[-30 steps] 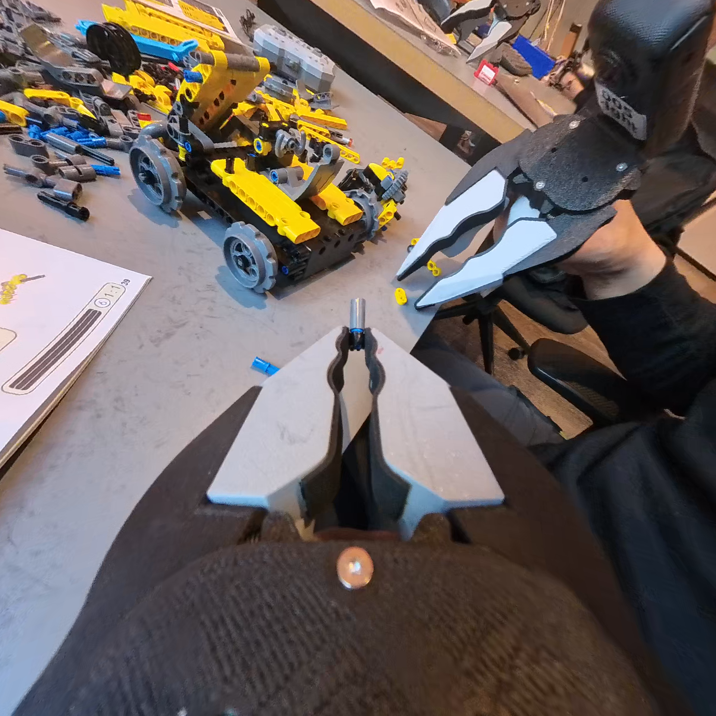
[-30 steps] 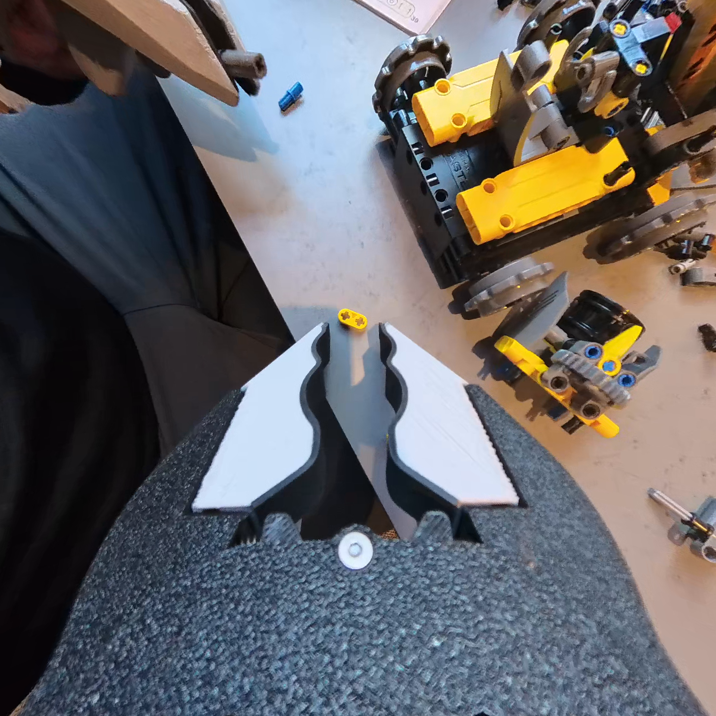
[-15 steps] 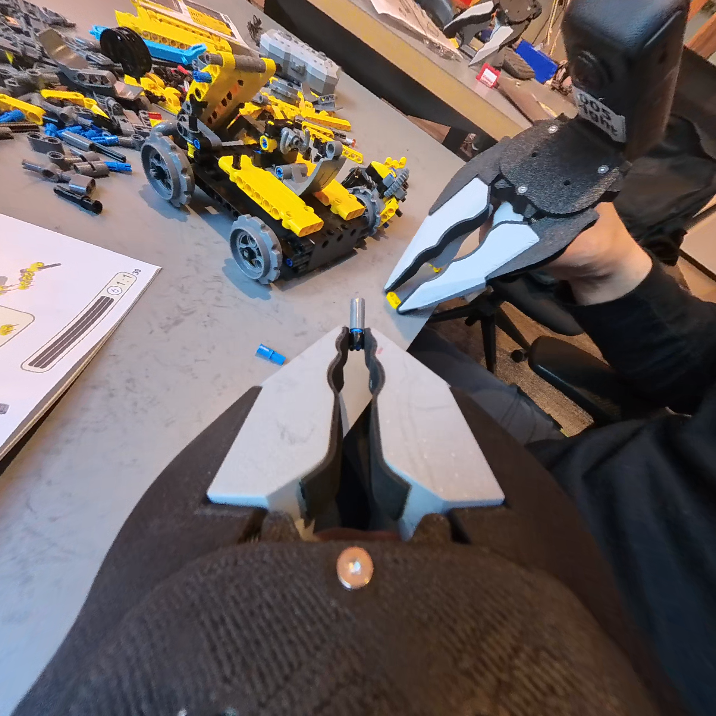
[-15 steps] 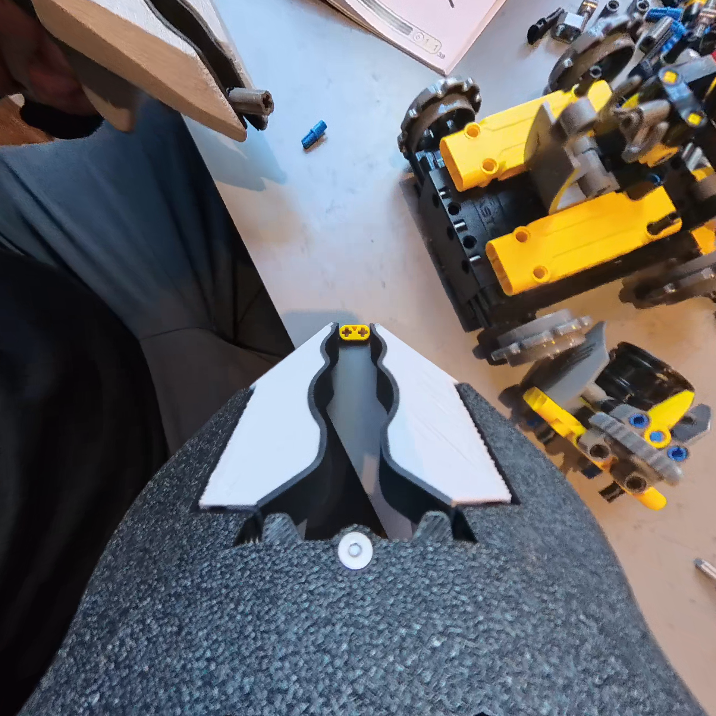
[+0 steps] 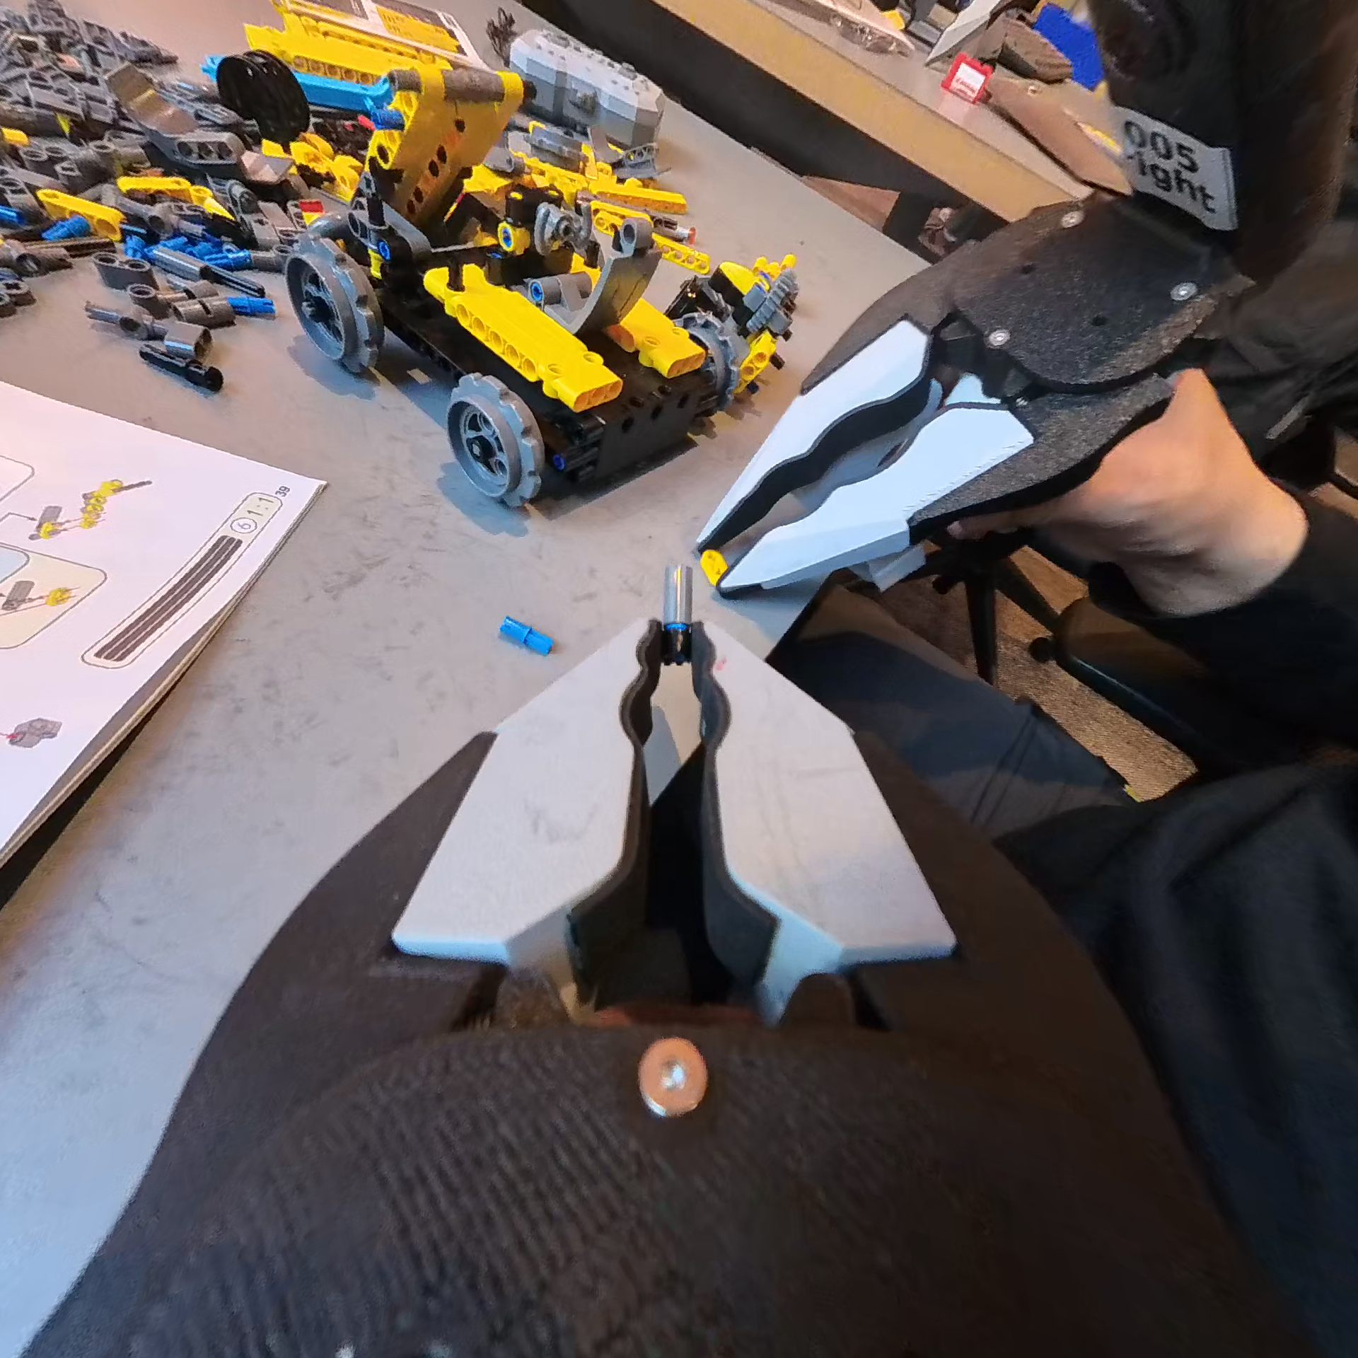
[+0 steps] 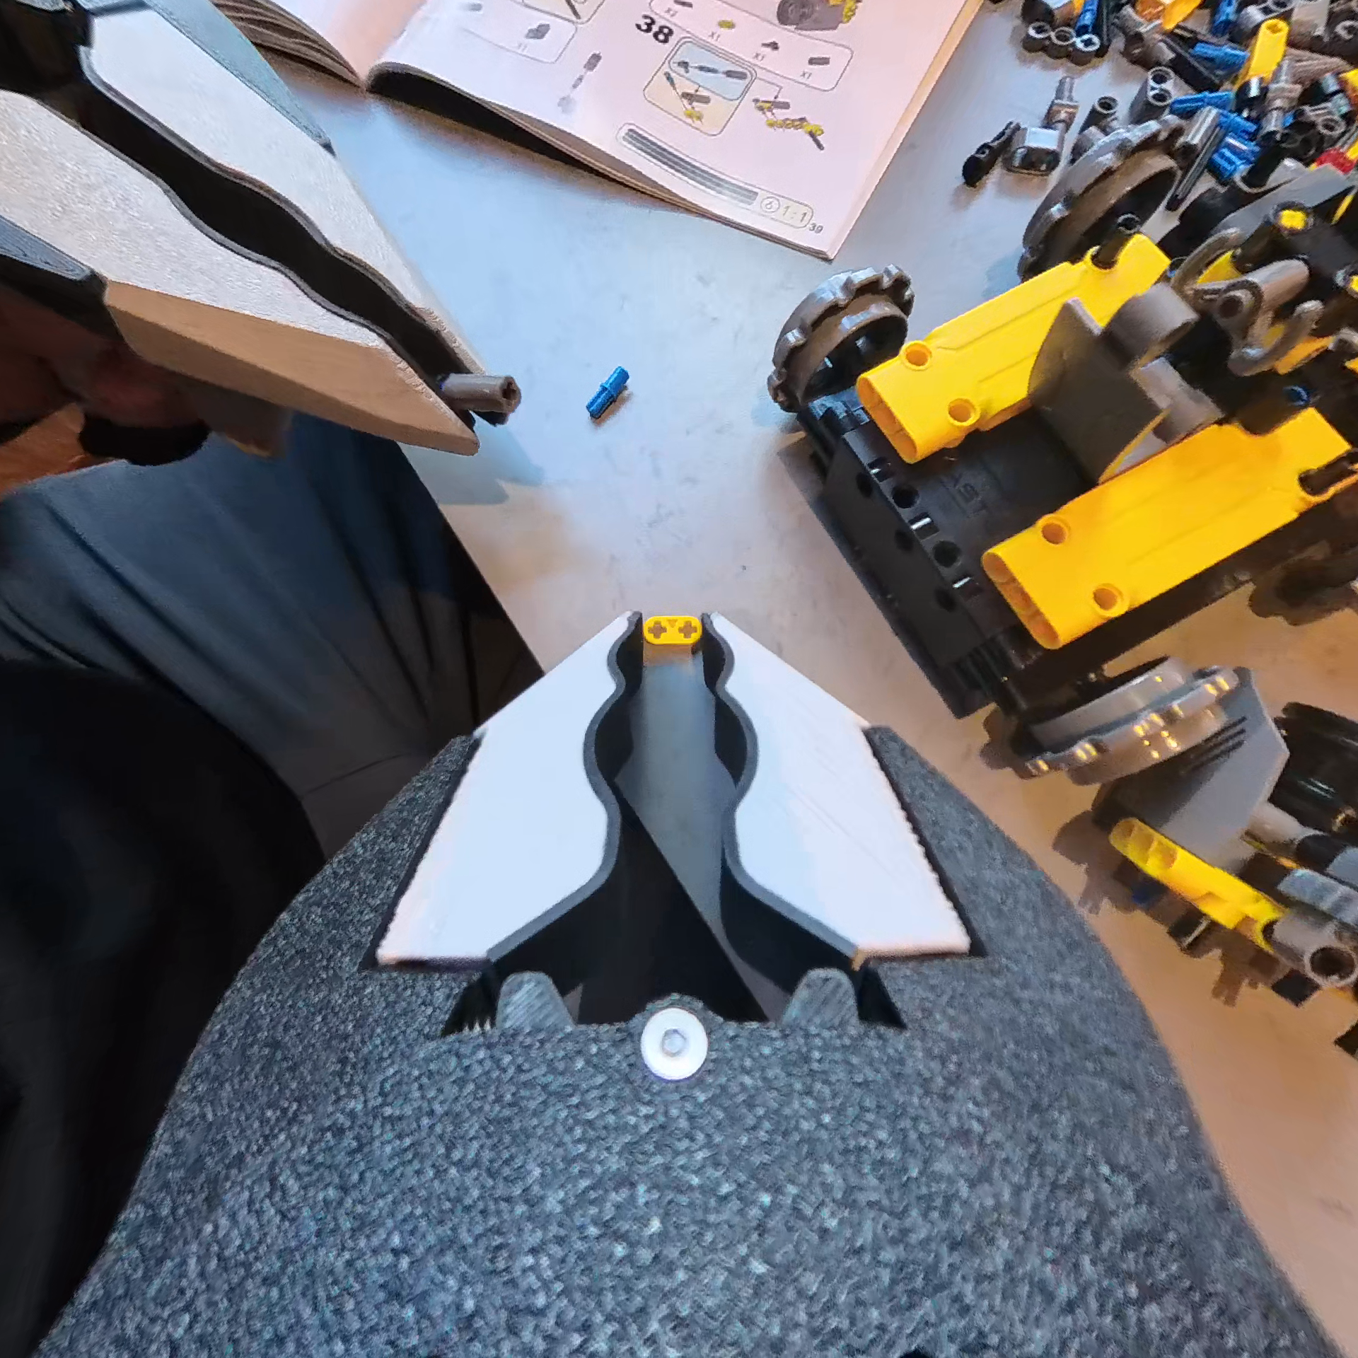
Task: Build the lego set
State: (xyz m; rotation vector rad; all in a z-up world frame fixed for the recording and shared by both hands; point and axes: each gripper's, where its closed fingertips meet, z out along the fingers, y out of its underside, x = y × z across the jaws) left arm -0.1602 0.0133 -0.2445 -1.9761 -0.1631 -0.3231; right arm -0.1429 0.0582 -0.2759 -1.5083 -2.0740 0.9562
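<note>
My left gripper (image 5: 674, 647) was clamped on a small grey sleeve with a blue pin in its base (image 5: 674, 604), which stuck out past the fingers toward 12 o'clock. My right gripper (image 6: 672, 633) pinched a short yellow two-hole piece (image 6: 672, 630) crosswise at the very tips. In the left wrist view the two ends stood near each other but apart, the yellow piece at about 1 o'clock from the sleeve.

Both parts were in hand and not yet joined, as far as I could see.

A loose blue pin (image 5: 525, 635) lay on the grey, scuffed tabletop (image 5: 353, 647) at 10 o'clock from my left fingers. Farther out stood the half-built yellow and black vehicle (image 5: 544, 345), an open instruction booklet (image 5: 110, 558) at 9 o'clock and a heap of loose parts (image 5: 110, 191) at 11. Another table (image 5: 882, 110) ran behind.
</note>
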